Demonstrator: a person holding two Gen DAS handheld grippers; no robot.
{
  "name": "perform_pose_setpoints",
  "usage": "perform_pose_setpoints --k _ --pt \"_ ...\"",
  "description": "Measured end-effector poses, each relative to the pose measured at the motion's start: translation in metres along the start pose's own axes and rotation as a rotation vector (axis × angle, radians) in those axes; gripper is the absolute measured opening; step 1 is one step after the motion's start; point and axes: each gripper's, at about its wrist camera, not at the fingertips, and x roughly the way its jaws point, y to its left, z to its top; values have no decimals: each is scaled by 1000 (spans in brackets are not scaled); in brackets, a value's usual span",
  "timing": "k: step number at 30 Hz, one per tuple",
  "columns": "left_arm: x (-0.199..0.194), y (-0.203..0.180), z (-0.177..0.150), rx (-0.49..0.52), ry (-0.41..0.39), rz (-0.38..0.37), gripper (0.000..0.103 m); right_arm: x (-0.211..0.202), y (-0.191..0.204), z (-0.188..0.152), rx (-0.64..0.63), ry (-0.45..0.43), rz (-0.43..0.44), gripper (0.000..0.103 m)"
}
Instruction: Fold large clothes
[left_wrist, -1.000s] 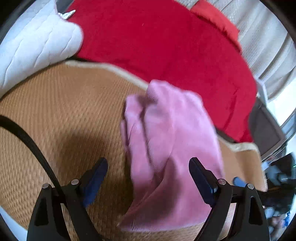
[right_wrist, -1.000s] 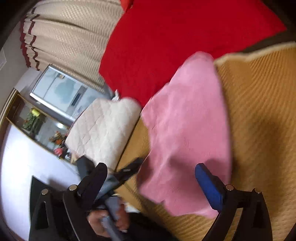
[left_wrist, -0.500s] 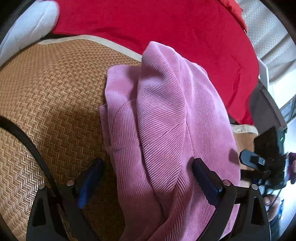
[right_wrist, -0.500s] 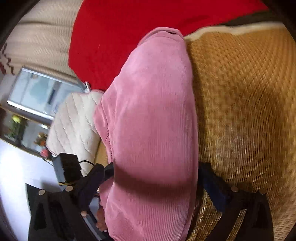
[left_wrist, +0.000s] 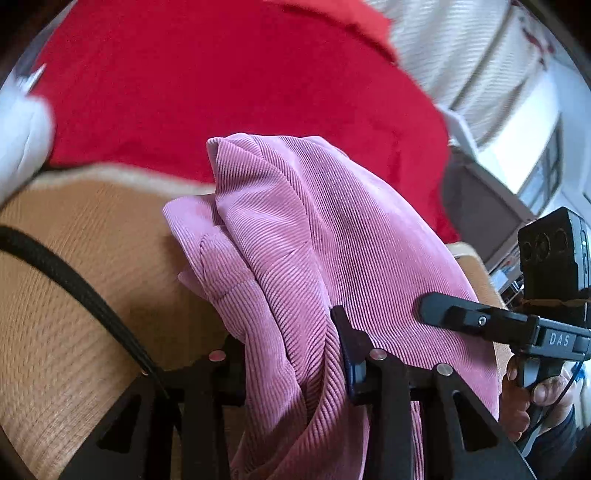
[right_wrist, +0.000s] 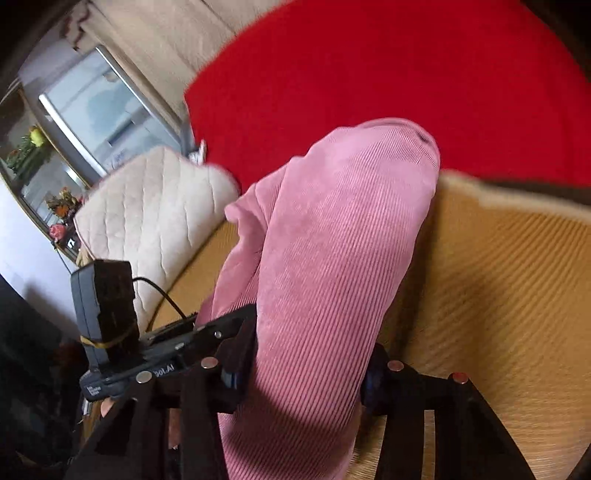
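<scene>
Left claw (left_wrist: 291, 354): jaws have just been closing and are now clamped on a bunched fold of the pink garment (left_wrist: 332, 236), cloth filling the gap between the pads. Right claw (right_wrist: 306, 365): likewise just been closing, and gripping the same garment (right_wrist: 332, 258) across a broad rolled section.

The garment is pink corduroy, finely ribbed and soft, gathered into thick rounded folds with a seamed edge on its left side in the left wrist view. It lies on a woven straw mat (left_wrist: 74, 280) of tan herringbone texture with a pale fabric border, its near end caught in both claws.

Beyond the mat lies a smooth red cloth (left_wrist: 221, 92). A white quilted cushion (right_wrist: 155, 206) sits at the mat's left edge in the right wrist view. A black braided cable (left_wrist: 74, 280) crosses the mat.

Pose: both claws point downward over the mat, side by side. In the left wrist view the right claw's body, with a black camera block on top, reaches onto the garment, a hand (left_wrist: 532, 398) on its handle.

Change: half a second ago both claws stood wide around the garment; a second ago the garment lay flatter and farther off.
</scene>
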Motion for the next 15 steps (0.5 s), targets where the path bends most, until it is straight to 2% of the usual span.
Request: perform_pose_setpoints --k 4,5,6,7,8,9,10,11,13,15 --pt "31 -34 18 29 1 10 40 -34 -30 12 31 -64 -7 50" --pt "39 -34 24 20 28 22 45 -36 -45 13 50 -66 -6 53" --pt "67 -30 25 8 75 52 51 -34 -55 12 82 -61 -5 56" --pt "87 -27 23 2 129 85 52 -29 -74 10 144 -54 -13 62" --pt "109 -22 18 -11 203 133 58 -20 -97 1 223 -46 -57 64" --pt "122 -15 12 -32 220 141 74 -14 -111 -6 252 -24 -98 64" --pt "122 -12 10 -56 192 124 78 -5 -123 -16 279 13 -147 65" --pt "119 -10 10 -73 182 109 78 -5 -130 -26 304 1 -158 65" --pt "103 -6 13 -76 167 125 77 -20 -134 -35 337 -69 -104 65" --pt "79 -8 14 -58 128 134 76 -45 -120 -33 314 -162 -128 65"
